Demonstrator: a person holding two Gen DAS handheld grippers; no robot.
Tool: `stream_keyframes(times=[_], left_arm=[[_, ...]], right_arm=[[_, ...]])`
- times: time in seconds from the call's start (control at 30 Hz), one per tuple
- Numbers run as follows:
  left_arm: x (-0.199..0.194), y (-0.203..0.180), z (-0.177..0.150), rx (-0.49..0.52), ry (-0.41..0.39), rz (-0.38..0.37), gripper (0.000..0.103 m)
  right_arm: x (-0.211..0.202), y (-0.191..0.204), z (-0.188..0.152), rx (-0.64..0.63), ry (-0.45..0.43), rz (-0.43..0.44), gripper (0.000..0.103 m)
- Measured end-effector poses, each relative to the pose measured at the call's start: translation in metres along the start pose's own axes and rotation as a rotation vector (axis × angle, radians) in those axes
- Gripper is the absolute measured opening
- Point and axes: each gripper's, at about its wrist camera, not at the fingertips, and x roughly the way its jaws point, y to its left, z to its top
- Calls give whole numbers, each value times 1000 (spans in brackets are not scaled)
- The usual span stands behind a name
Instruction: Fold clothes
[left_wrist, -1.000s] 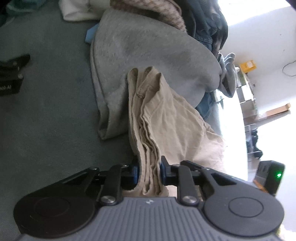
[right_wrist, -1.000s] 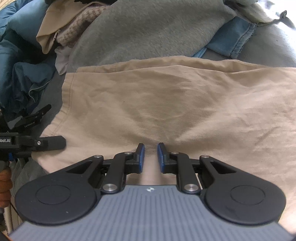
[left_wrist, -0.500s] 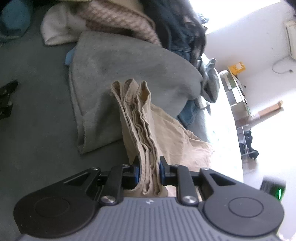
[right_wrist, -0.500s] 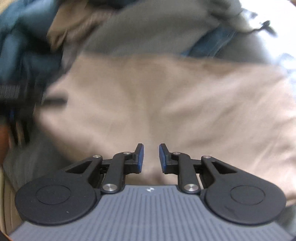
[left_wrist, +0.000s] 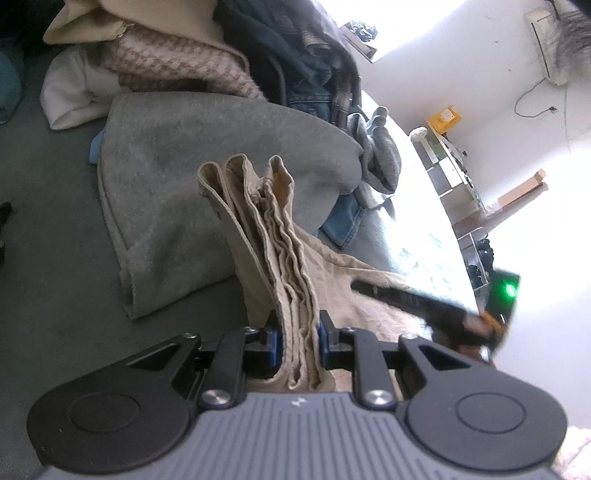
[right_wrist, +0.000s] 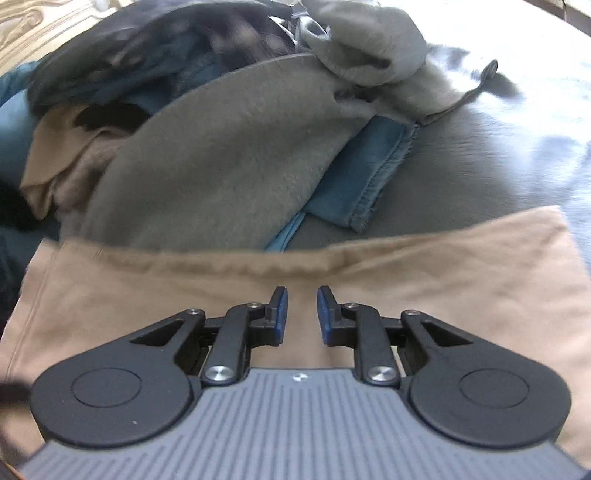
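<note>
A tan garment (left_wrist: 291, 258) is gathered into several upright layers, and my left gripper (left_wrist: 298, 339) is shut on that bundle near its lower end, holding it off the grey-green surface (left_wrist: 48, 240). In the right wrist view the same tan garment (right_wrist: 443, 266) lies spread flat. My right gripper (right_wrist: 302, 314) hovers over it close to its far edge, jaws a narrow gap apart with nothing between the pads. In the left wrist view a blurred dark finger of the right gripper (left_wrist: 406, 299) reaches over the tan cloth from the right.
A grey fleece garment (left_wrist: 184, 177) lies just behind the tan one, also visible as grey fleece (right_wrist: 229, 155). Blue denim (right_wrist: 362, 177) pokes out beneath it. A pile of mixed clothes (left_wrist: 177, 62) fills the back. A device with a green light (left_wrist: 508, 291) stands at the right.
My left gripper has risen and rolled with the tan bundle held. My right gripper has slid right towards the garment's far edge and now shows in the left wrist view.
</note>
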Motion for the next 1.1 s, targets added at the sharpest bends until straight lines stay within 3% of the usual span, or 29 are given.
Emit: stream_keyframes(times=[0.1, 0.2, 0.37, 0.5, 0.6, 0.7, 0.77, 0.9, 1.1], left_arm=[[-2, -12, -1, 20, -7, -10, 20], [-3, -27, -2, 45, -14, -21, 20], [1, -61, -4, 72, -33, -22, 20], [7, -91, -10, 80, -46, -10, 20], [15, -111, -15, 87, -54, 6, 21], [23, -131, -21, 93, -63, 15, 21], [30, -145, -24, 102, -65, 19, 21], [47, -172, -34, 124, -61, 9, 21], [96, -206, -55, 195, -31, -5, 22]], right_arm=[[-13, 7, -17, -113, 24, 9, 17], [0, 9, -31, -186, 66, 20, 17], [12, 22, -39, -334, 29, 1, 17], [-18, 22, -47, -428, -53, 108, 17], [-19, 21, -72, -552, 37, 154, 16], [-33, 10, -86, -585, 59, 231, 17], [-47, -3, -84, -525, 79, 307, 17], [-63, -46, -69, -340, 84, 306, 17], [-79, -173, -37, 297, 44, 352, 20]])
